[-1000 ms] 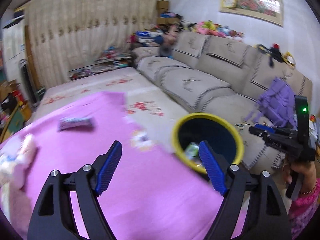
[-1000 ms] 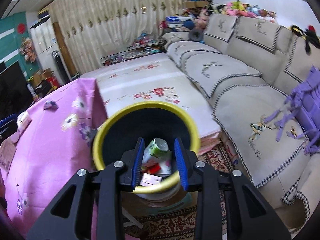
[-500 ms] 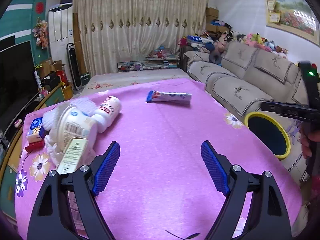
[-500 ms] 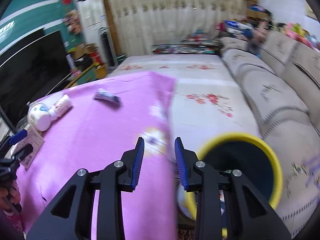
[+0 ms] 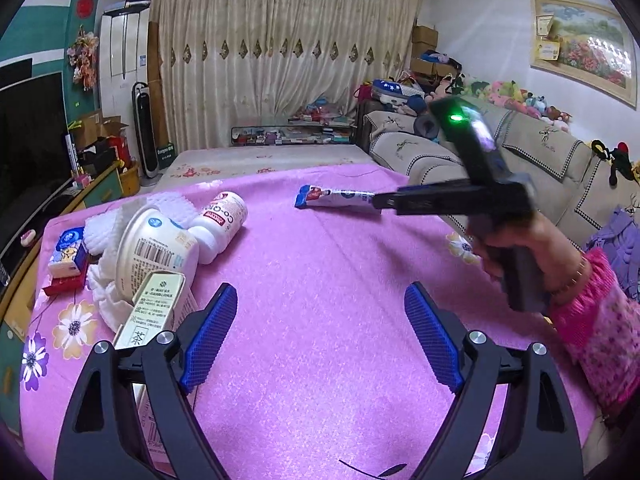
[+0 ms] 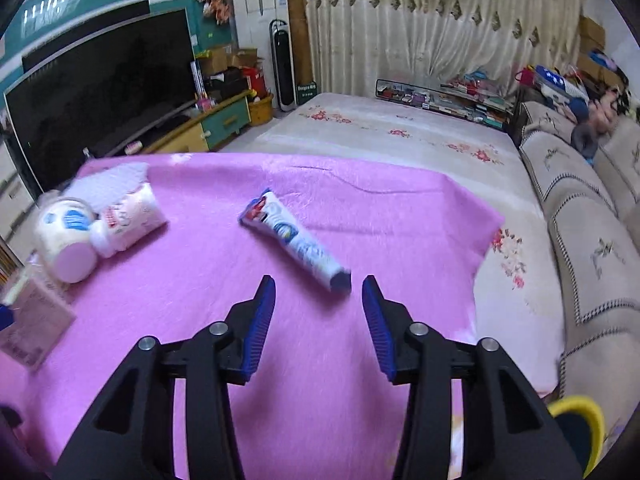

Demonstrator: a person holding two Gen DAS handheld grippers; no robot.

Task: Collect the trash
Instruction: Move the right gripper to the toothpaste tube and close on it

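While your right gripper hung over the yellow-rimmed bin a second ago with its jaws narrow, it now sits over the pink tablecloth, jaws spread to a medium gap and empty. Bin now at the near right edge of the right wrist view. Your left gripper has swung from the bin to the cloth; jaws wide, empty. Toothpaste tube lies just beyond the right fingertips, cap end nearest. White tub and white bottle lie far left, touching.
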